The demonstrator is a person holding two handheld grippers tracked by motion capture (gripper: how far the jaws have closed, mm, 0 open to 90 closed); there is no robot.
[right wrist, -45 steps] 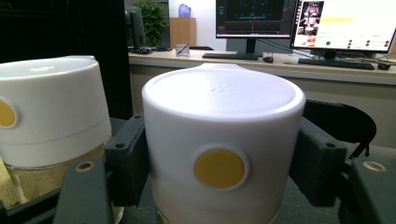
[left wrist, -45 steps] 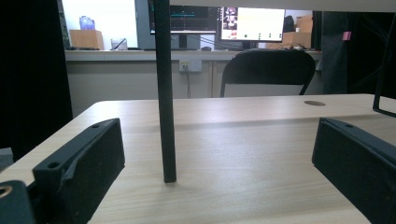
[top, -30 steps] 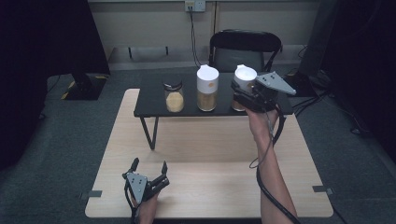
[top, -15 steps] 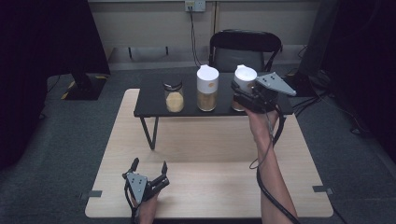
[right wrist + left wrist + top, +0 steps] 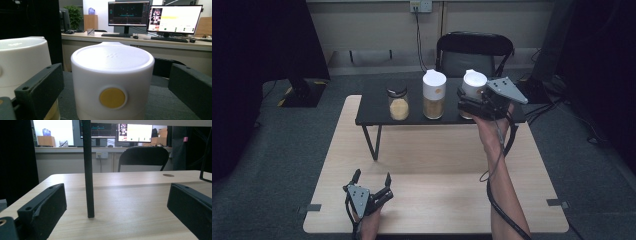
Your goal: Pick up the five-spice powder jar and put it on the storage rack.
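Three jars stand on a low black shelf [image 5: 372, 107]: a short glass jar with a black lid [image 5: 398, 104], a tall white-lidded jar [image 5: 434, 95], and a white-lidded jar [image 5: 474, 82] at the right. My right gripper [image 5: 469, 102] straddles that right jar [image 5: 112, 75]. Its jaws have just been opening and now stand open, each with a gap to the white lid. The tall jar [image 5: 22, 62] stands close beside its left jaw. My left gripper [image 5: 372, 176] rests open at the table's front left, with nothing between its jaws.
The shelf stands on thin black legs on a light wooden table [image 5: 437, 165]; one leg [image 5: 88, 170] rises just ahead of my left gripper [image 5: 115, 202]. A black chair [image 5: 474, 52] stands behind the table. A cable trails from the right gripper along the forearm.
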